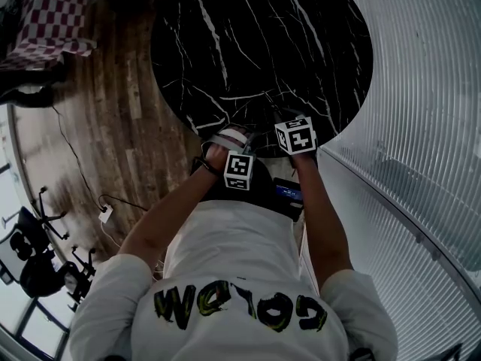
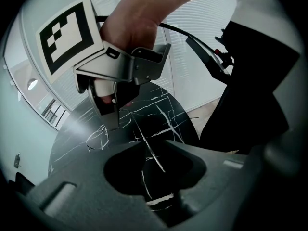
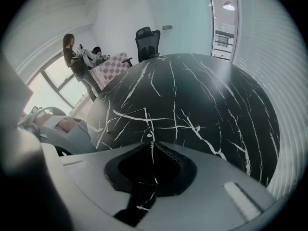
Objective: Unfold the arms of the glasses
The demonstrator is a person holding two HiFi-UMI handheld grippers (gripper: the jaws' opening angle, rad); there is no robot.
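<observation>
Black marble table (image 1: 263, 51), six o'clock edge: wire glasses (image 2: 98, 137) pinched by right gripper (image 3: 151, 142), apparently not yet unfolded. Left gripper (image 2: 148, 146) spread, empty, at eight o'clock of it. Unfolding all ahead.

Black marble table (image 1: 263, 43) on wood floor (image 1: 113, 126), beside ribbed wall (image 1: 421, 89).

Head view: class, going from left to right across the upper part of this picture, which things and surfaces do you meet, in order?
Checkered cloth → wooden floor → black marble table → ribbed wall panel.
</observation>
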